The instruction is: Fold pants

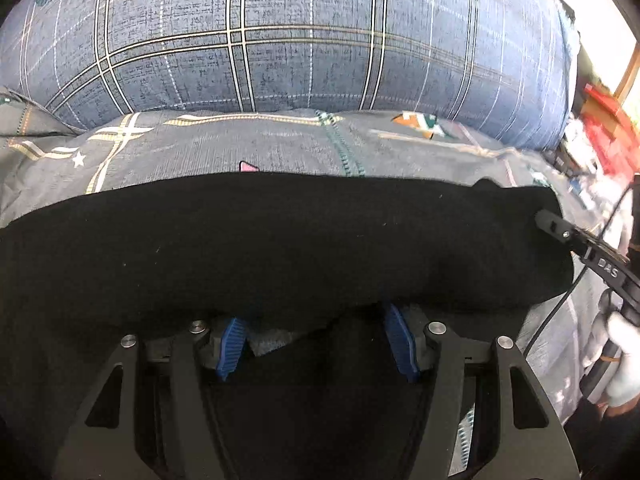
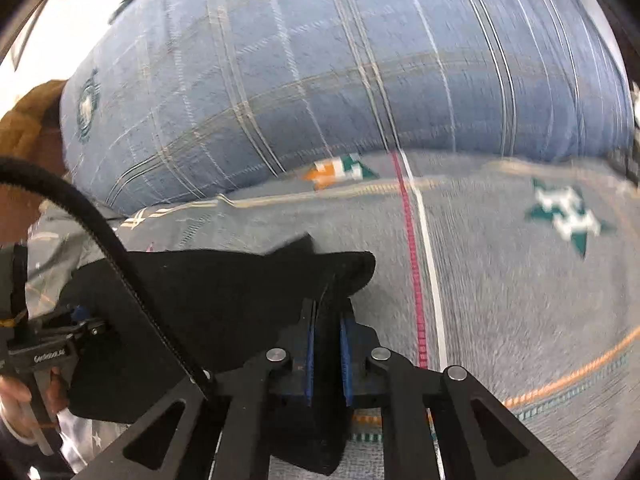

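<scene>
Black pants stretched across a patterned bedspread, a gripper at each end.

The black pants [image 1: 280, 240] lie in a long band on the grey bedspread [image 1: 280, 144], in front of a blue plaid pillow [image 1: 300, 40]. The right gripper [image 2: 328, 344] is clamped on one end of the fabric — its blue pads [image 2: 310, 344] pressed close with cloth between them. The left gripper [image 1: 316, 340] has its jaws apart, blue pads [image 1: 230, 346] wide, the pants' near edge draped over the fingertips; whether it pinches any cloth I cannot tell.
</scene>
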`<state>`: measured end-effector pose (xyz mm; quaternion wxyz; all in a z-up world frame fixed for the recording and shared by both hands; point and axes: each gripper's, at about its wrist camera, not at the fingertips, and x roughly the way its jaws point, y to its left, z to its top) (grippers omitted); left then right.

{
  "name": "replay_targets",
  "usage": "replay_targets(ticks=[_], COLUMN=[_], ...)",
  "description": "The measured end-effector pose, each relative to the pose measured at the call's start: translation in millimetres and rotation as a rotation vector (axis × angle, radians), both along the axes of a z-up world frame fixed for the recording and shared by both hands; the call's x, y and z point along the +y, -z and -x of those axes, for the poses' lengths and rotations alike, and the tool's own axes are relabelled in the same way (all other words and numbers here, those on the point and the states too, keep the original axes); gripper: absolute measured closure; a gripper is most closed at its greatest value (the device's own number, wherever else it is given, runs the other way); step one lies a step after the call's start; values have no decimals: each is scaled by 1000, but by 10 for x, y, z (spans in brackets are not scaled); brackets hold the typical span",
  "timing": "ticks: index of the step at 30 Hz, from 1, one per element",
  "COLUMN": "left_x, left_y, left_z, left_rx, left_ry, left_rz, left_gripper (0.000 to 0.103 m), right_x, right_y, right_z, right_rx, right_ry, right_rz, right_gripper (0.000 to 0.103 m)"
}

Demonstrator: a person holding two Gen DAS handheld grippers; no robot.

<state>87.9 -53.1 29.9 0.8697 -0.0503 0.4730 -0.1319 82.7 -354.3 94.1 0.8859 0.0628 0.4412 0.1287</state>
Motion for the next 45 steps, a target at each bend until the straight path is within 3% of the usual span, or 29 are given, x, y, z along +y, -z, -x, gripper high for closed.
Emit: replay_targets(ticks=[4, 8, 11, 12, 15, 17, 20, 23, 26, 28, 30, 34, 40, 42, 45], left_x=[66, 107, 76, 47, 40, 40, 18, -63, -168, -211, -193, 94, 658, 808, 917], left_y=[-78, -197, -162, -135, -140, -155, -168, -121, -35, -6, -43, -264, -396, -353, -225], left_z=[-49, -116, -218, -239, -161, -85, 3, 36, 51, 81, 140, 325, 667, 811, 967], left_rx=[-13, -57, -27, -2, -11, -24, -29, -26, 0, 13, 8, -50, -86, -79, -56], left_ry=[-16, -64, -85, -71, -30, -15, 4, 22, 28, 33, 33, -1, -90, -109, -124], left_rz=[49, 79, 55, 37, 23, 17, 27, 24, 11, -1, -14, 7, 12, 5, -10], left_gripper=[43, 43, 43, 43, 43, 43, 43, 43, 43, 43, 43, 43, 43, 43, 43], right_x=[191, 389, 489, 471, 382, 310, 166, -32, -59, -26, 35, 142, -126, -213, -233], right_y=[-429, -622, -640, -588, -411, -345, -190, 3, 156, 268, 270, 56, -384, -433, -282], right_z=[3, -397, -820, -966, -1141, -939, -464, -160, -131, -147, -193, 66, 648, 781, 878], right_rx=[-129, -192, -248, -237, -45, -16, 36, 88, 107, 93, 84, 33, -19, 8, 99], right_ry=[-56, -81, -38, -19, 4, -18, -23, -9, -28, -45, -60, -106, -33, -13, 9], right_rz=[69, 117, 141, 116, 19, -11, 41, -31, -90, -152, -161, -108, -82, -80, 2], right_gripper=[96, 96, 95, 91, 85, 80, 62, 62, 62, 66, 93, 95, 95, 95, 95])
